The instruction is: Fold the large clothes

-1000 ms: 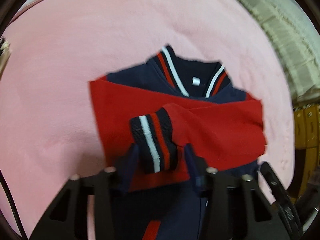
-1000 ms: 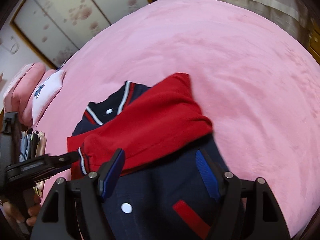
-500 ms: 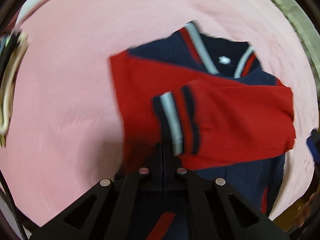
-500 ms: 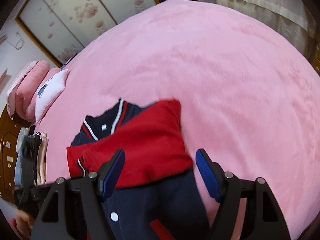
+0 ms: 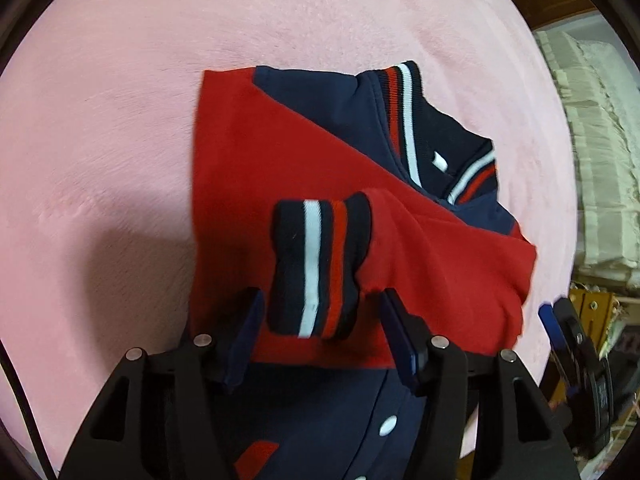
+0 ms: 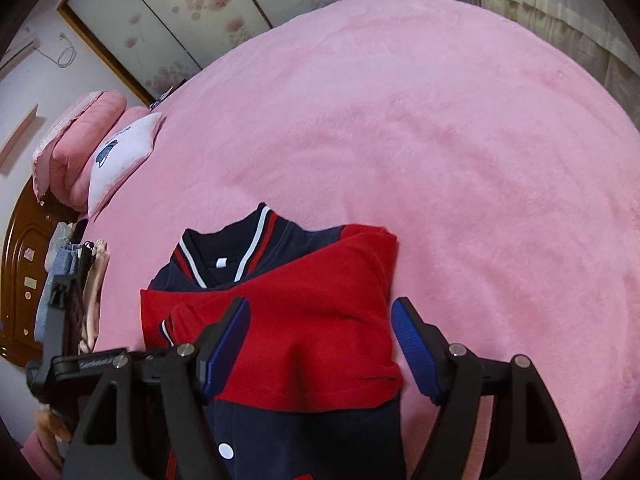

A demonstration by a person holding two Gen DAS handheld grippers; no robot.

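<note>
My jacket (image 5: pixel 280 184) is soft matt cloth with ribbed knit cuff (image 5: pixel 316 268) and collar (image 5: pixel 404 112); beneath it, the bed (image 6: pixel 440 128) cover looks fuzzy, plush pink fleece.

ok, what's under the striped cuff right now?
The striped cuff lies on a folded red sleeve across the navy jacket. The jacket's chest beneath is covered.

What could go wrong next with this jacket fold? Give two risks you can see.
The striped cuff sits bunched and raised between the left gripper's jaws, which have just been opening; it may flop off the sleeves. The right gripper, open above them, could drag the fold askew.
</note>
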